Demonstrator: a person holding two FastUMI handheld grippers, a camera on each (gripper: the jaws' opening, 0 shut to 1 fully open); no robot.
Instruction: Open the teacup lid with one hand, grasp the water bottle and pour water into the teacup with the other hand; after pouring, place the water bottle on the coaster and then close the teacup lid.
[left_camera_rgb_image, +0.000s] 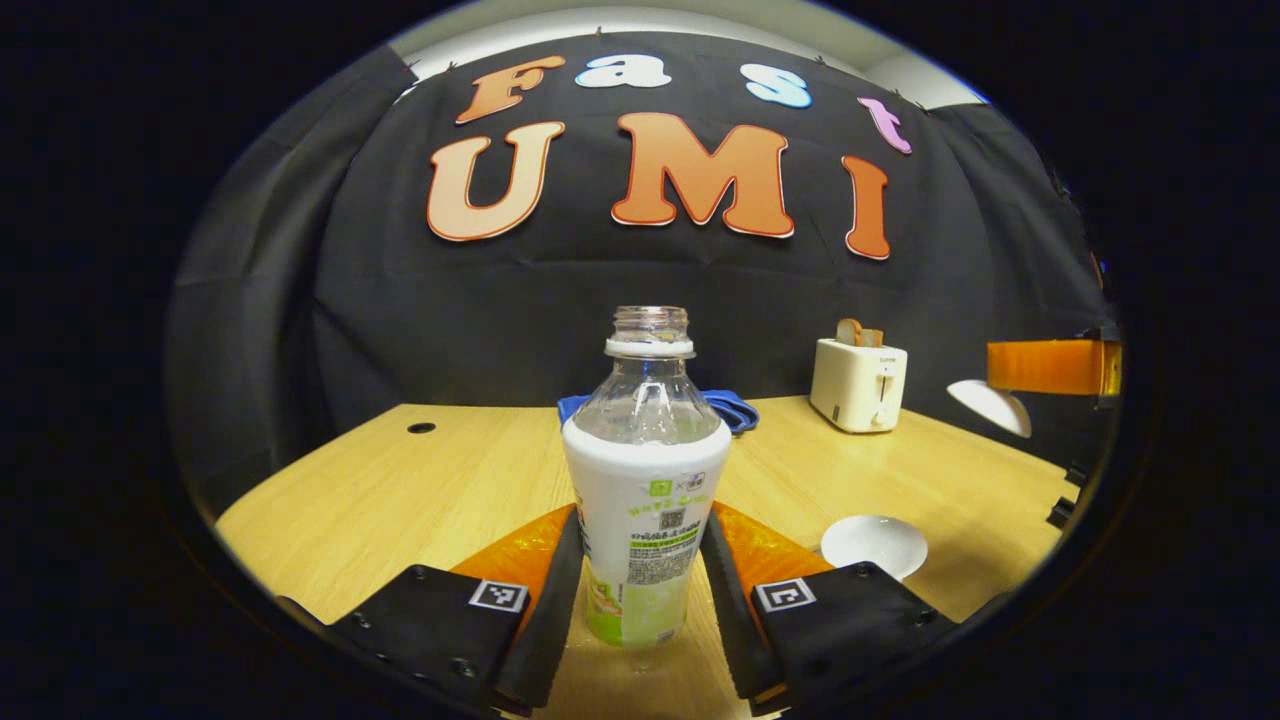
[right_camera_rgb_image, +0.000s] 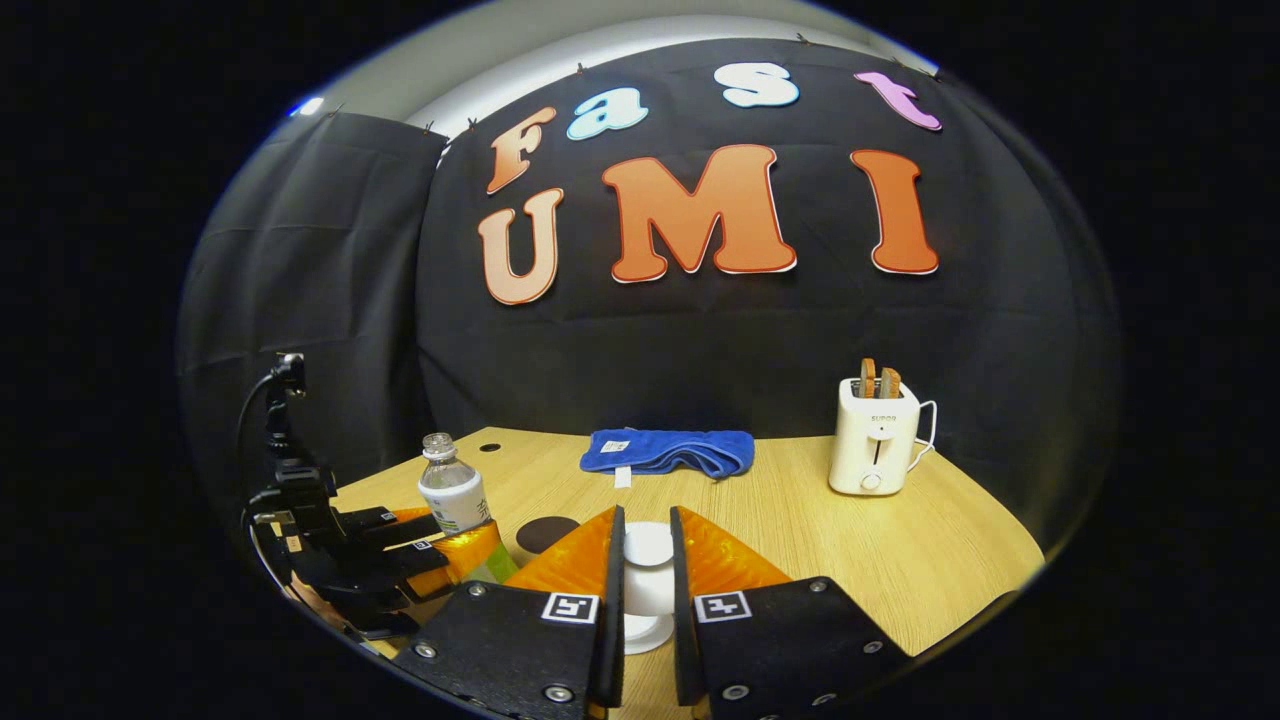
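A clear, uncapped water bottle (left_camera_rgb_image: 645, 480) with a white and green label stands upright between the fingers of my left gripper (left_camera_rgb_image: 645, 520), which is shut on its labelled body. The open white teacup (left_camera_rgb_image: 873, 545) sits on the table to the right of the bottle. Above it hangs the white lid (left_camera_rgb_image: 990, 405), held up off the cup by my right gripper (left_camera_rgb_image: 1000, 385). In the right gripper view, my right gripper (right_camera_rgb_image: 647, 530) is shut on the lid's knob (right_camera_rgb_image: 648, 548). There the left gripper (right_camera_rgb_image: 450, 545) and bottle (right_camera_rgb_image: 452, 490) are at the left, next to a dark round coaster (right_camera_rgb_image: 548, 532).
A folded blue towel (right_camera_rgb_image: 668, 450) lies at the back of the wooden table (right_camera_rgb_image: 780, 520). A white toaster (right_camera_rgb_image: 873, 440) with toast in its slots stands at the back right. The table has a small hole (left_camera_rgb_image: 421, 428) at its far left.
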